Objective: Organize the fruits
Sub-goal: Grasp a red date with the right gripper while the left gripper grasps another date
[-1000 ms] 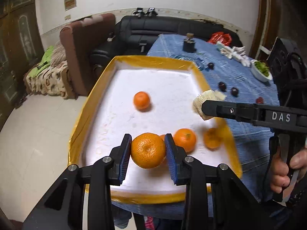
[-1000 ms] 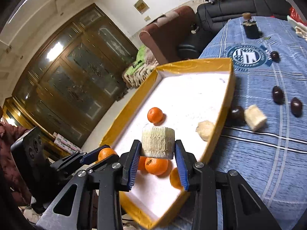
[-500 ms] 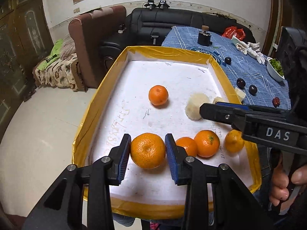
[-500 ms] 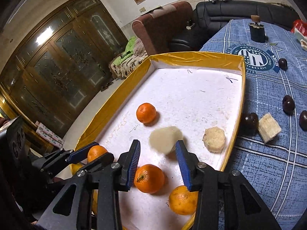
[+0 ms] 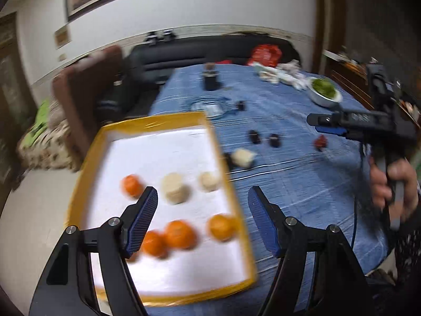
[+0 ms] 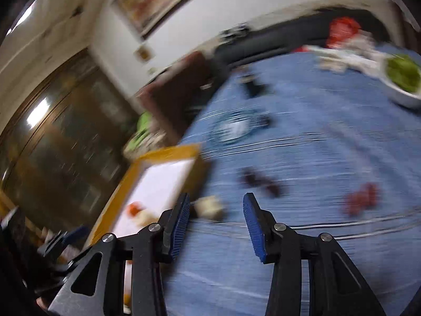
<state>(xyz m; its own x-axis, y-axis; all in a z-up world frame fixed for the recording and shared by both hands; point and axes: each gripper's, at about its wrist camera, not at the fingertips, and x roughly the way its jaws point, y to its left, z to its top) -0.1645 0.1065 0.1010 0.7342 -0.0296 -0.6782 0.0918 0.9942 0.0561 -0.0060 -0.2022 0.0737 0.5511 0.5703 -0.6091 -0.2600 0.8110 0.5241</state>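
Both views are blurred by motion. A yellow-rimmed white tray (image 5: 86, 158) holds several oranges (image 5: 181, 234) and two pale cut fruit pieces (image 5: 173, 188). My left gripper (image 5: 202, 221) is open and empty above the tray's right front corner. My right gripper (image 6: 215, 223) is open and empty over the blue tablecloth (image 6: 315, 137), right of the tray (image 6: 131, 173); it also shows in the left wrist view (image 5: 331, 125). On the cloth lie a pale fruit piece (image 5: 243, 156) (image 6: 210, 206), dark plums (image 5: 264, 138) (image 6: 260, 180) and a red fruit (image 5: 321, 142) (image 6: 361, 201).
A white bowl of greens (image 5: 325, 92) (image 6: 402, 79), a dark small jar (image 5: 210, 80), white cloth and a red bag (image 5: 265, 54) sit at the table's far side. A black sofa (image 5: 184, 55) and brown armchair (image 5: 86, 89) stand behind the table.
My left gripper has opened and let go of its orange in the tray. Both grippers have swung right, away from the tray, the right one out over the tablecloth.
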